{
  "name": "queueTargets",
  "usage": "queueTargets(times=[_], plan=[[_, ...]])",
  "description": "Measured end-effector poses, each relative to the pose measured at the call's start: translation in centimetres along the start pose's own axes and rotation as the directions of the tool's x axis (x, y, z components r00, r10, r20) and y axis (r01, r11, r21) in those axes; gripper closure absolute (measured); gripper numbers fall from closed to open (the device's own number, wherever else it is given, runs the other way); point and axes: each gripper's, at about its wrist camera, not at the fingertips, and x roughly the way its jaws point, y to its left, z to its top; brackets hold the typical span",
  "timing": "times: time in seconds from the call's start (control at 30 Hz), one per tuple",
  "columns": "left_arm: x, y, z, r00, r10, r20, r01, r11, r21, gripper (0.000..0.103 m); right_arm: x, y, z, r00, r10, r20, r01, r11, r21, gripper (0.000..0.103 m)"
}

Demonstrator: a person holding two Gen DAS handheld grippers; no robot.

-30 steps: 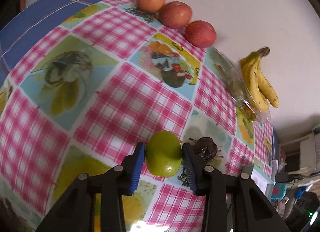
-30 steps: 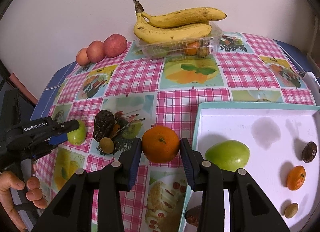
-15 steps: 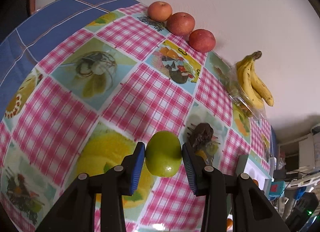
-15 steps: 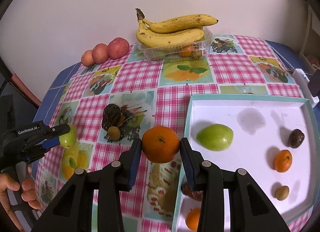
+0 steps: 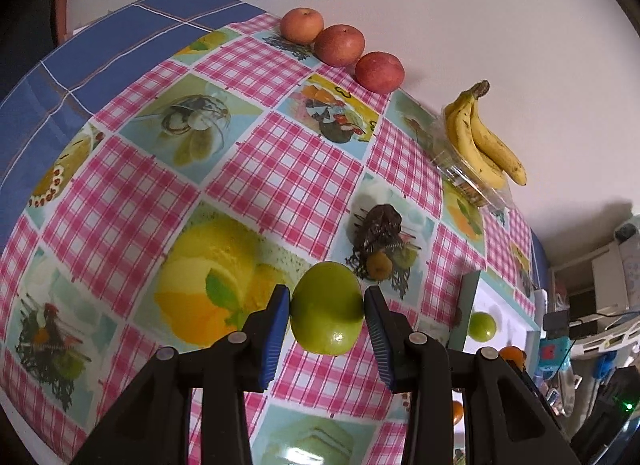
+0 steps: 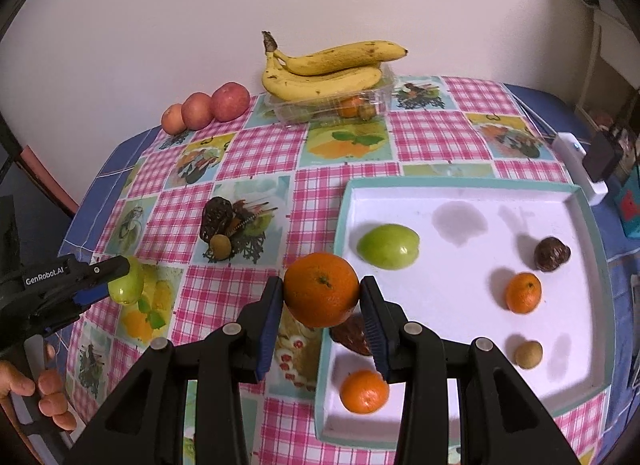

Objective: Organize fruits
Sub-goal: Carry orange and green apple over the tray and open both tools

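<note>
Fruit is hanging off the checked pink tablecloth in both my grippers: my left gripper is clamping a small round green fruit, my right gripper an orange tangerine, just left of the white teal-rimmed tray ahead.

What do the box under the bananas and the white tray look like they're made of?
The box looks like thin clear plastic: fruit shows through its glossy, creased walls. The white tray could be painted wood, card or plastic; its matte floor bears a grey stain, and its rim is teal.
</note>
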Motion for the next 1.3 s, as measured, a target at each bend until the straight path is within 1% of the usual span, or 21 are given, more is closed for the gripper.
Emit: queueTargets(times=[0.13,0.33,0.57,0.67,0.77,1.0,1.17,1.27,1.3], plan=[[-0.2,-0.2,-0.8,1.0,-0.005,-0.004,0.005,1.0,0.003,0.062,-0.8,-0.7,-0.6,1.0,-0.014,0.001,0.014,1.0,0.009,0.062],[-0.2,-1.8,-2.0,1.0,-0.017,-0.013,0.017,0.999,0.03,0.062,-1.6,-2.2,-1.2,0.999,-0.038,-0.001,0.038,0.999,0.032,0.062],[0.1,-4.8,-3.2,0.999,-0.03,-0.03,0.032,0.996,0.085,0.062,-1.6,-5.2,-1.5,0.994,-0.108,-0.027,0.11,0.99,0.087,0.062],[0.4,-6.2,-3.9,0.997,-0.051,-0.05,0.056,0.992,0.11,0.062,-1.7,-6.7,-1.6,0.991,-0.127,-0.032,0.129,0.985,0.112,0.062],[0.7,-7.7,-4.8,0.996,-0.055,-0.066,0.065,0.987,0.147,0.062,-2.0,-8.2,-1.7,0.988,-0.149,-0.033,0.152,0.979,0.137,0.062],[1.5,-11.8,-7.4,0.991,-0.072,-0.112,0.098,0.963,0.25,0.062,-2.6,-12.1,-2.1,0.986,-0.165,-0.035,0.169,0.959,0.228,0.062],[2.1,-14.1,-9.2,0.987,-0.074,-0.142,0.116,0.942,0.316,0.062,-3.0,-14.0,-2.5,0.981,-0.191,-0.031,0.193,0.947,0.258,0.062],[2.4,-15.5,-10.3,0.986,-0.075,-0.152,0.126,0.924,0.362,0.062,-3.5,-15.0,-2.5,0.981,-0.196,-0.01,0.191,0.94,0.285,0.062],[2.4,-16.1,-10.7,0.986,-0.074,-0.149,0.127,0.914,0.386,0.062,-3.6,-15.2,-2.5,0.981,-0.195,0.002,0.186,0.939,0.29,0.062]])
